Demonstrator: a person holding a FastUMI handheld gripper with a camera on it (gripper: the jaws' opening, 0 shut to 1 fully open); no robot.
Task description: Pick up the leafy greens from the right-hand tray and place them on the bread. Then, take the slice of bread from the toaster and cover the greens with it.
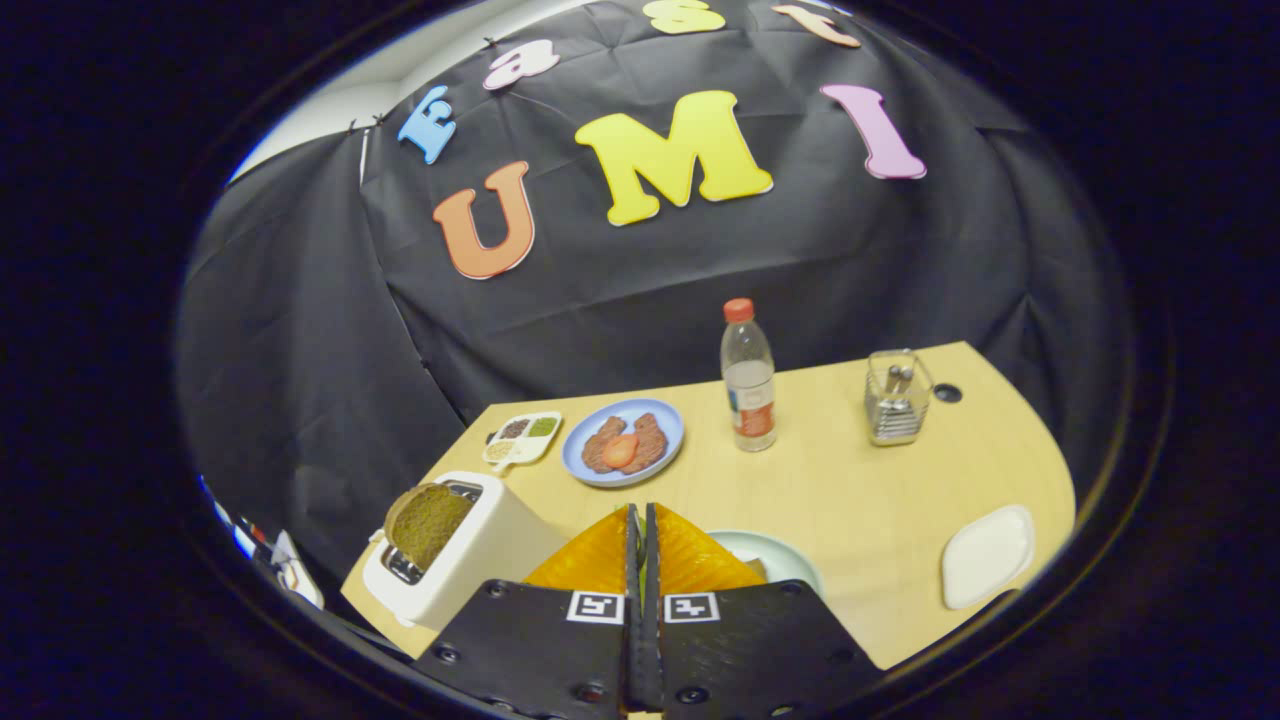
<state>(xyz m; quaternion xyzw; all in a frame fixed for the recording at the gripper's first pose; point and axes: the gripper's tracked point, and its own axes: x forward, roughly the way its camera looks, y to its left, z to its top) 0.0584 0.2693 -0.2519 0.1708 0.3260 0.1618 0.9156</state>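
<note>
Two fingers of the tool [640, 545] pressed together, gripping nothing.
Behind them sat a pale plate [790, 556] on the counter [850, 480]; a bread slice [428, 522] stood in the toaster [470, 560]. Leafy greens unseen on the white tray [987, 556]; covering seemingly remained.

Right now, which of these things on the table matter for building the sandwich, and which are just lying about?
For the job: toaster with the bread slice sticking up; pale plate just behind the fingers; white tray, looking bare; gripper, fingers closed together on nothing.

Lying about: water bottle, blue plate of food, small divided dish, metal holder.
</note>
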